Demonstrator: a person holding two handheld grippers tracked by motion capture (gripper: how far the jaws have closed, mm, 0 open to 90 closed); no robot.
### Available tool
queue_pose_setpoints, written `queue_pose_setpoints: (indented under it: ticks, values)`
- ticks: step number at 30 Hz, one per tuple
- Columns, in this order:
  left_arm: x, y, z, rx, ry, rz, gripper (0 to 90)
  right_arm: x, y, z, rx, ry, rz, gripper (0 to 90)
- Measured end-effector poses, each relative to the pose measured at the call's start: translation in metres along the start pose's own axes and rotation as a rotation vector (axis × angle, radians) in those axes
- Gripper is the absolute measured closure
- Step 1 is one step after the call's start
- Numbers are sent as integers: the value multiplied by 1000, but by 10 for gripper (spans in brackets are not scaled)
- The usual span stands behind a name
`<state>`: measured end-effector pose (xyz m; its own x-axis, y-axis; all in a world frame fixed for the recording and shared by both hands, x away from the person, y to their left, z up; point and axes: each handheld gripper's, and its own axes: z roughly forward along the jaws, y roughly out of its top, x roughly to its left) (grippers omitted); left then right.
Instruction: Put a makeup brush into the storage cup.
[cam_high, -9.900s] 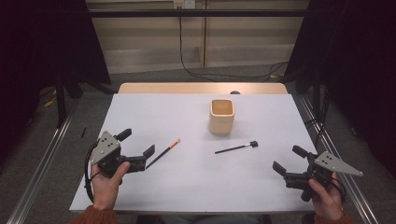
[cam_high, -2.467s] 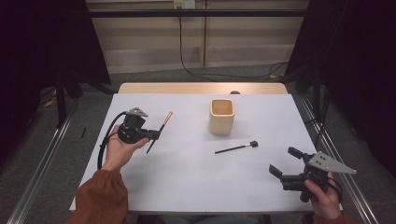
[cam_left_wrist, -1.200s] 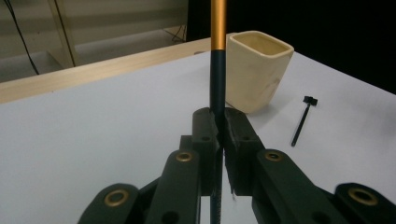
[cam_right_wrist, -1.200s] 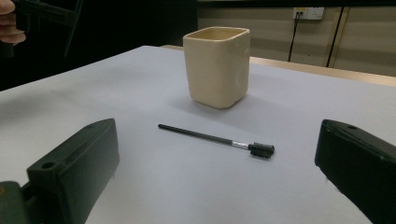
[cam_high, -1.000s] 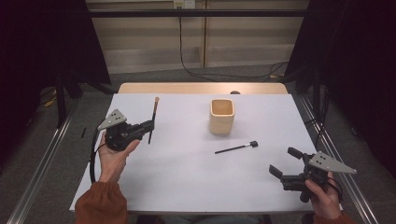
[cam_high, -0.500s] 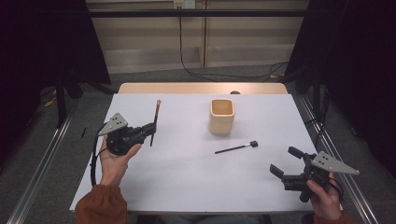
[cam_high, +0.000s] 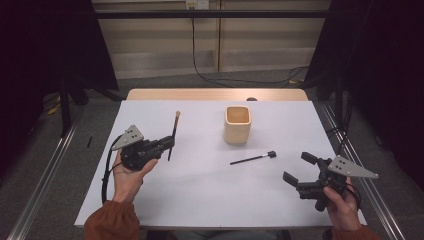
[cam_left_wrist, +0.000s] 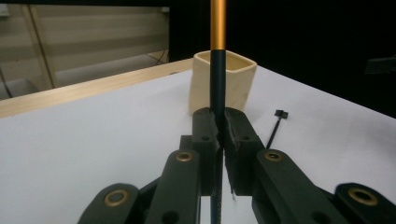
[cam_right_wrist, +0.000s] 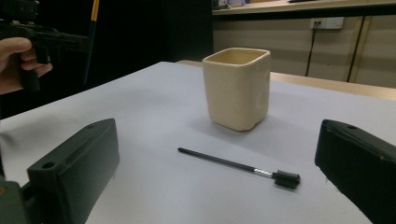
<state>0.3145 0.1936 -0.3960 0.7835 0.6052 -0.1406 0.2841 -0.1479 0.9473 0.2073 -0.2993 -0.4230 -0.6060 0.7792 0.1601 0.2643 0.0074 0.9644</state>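
The left gripper (cam_high: 167, 143), jaws clamped on a black brush with an orange end (cam_high: 174, 131), holds it upright left of the cream cup (cam_high: 237, 124), ready for carrying over its mouth, while the right gripper (cam_high: 300, 169) waits open.

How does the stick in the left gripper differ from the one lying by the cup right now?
The orange-ended stick is clamped in the shut left gripper and held upright off the table; the black stick lies flat on the white table, untouched. The held one has an orange upper section, while the lying one is black with a small blocky head. The held one is left of the cup, the other in front of it. Both are thin, dark-shafted sticks.
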Motion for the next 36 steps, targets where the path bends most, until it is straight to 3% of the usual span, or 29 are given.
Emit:
queue_pose_setpoints:
  ticks: [14, 28, 36]
  values:
    - [-15, -2, 10, -18, -50, 29, 838, 21, 17, 30, 6, 89, -84, 1]
    - [-23, -4, 18, -17, -75, 24, 838, 35, 48, 74, 4, 211, -112, 23]
    - [-30, -3, 25, -13, -98, 29, 838, 43, 59, 94, 10, 250, -125, 25]
